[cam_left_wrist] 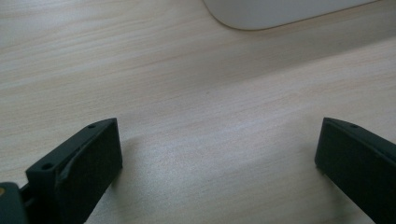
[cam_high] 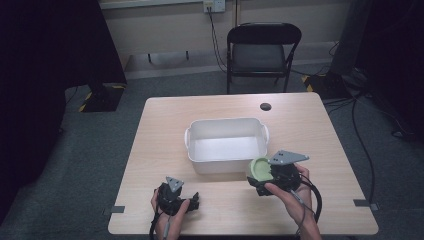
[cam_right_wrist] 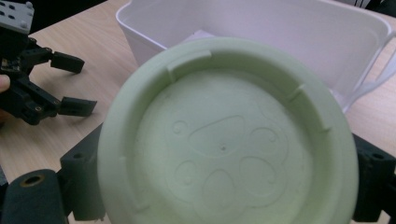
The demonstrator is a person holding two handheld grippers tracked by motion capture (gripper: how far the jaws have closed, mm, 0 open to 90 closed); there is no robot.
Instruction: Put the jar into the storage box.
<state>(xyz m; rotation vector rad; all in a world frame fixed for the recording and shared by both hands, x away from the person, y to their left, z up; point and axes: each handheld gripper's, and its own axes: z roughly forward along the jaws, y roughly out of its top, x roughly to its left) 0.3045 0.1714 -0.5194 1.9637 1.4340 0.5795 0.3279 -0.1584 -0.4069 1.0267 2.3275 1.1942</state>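
A pale green bowl (cam_high: 259, 168) is tipped on its side just off the front right corner of the white bin (cam_high: 225, 121). My right gripper (cam_high: 263, 177) is shut on it. In the right gripper view the bowl's underside (cam_right_wrist: 224, 144), with a paw print moulded into it, faces the camera between the right gripper's (cam_right_wrist: 229, 186) jaws, and the bin (cam_right_wrist: 261, 18) stands right behind. My left gripper (cam_high: 194, 201) rests low at the table's front left, open and with nothing in it (cam_left_wrist: 219, 149). It also shows at the far left of the right gripper view (cam_right_wrist: 74, 84).
The wooden table (cam_high: 300, 130) has a small dark round spot (cam_high: 265, 106) near its far edge and grey tape marks (cam_high: 361, 202) at the front corners. A black folding chair (cam_high: 263, 50) stands beyond the table. The bin's corner (cam_left_wrist: 280, 14) lies ahead of the left gripper.
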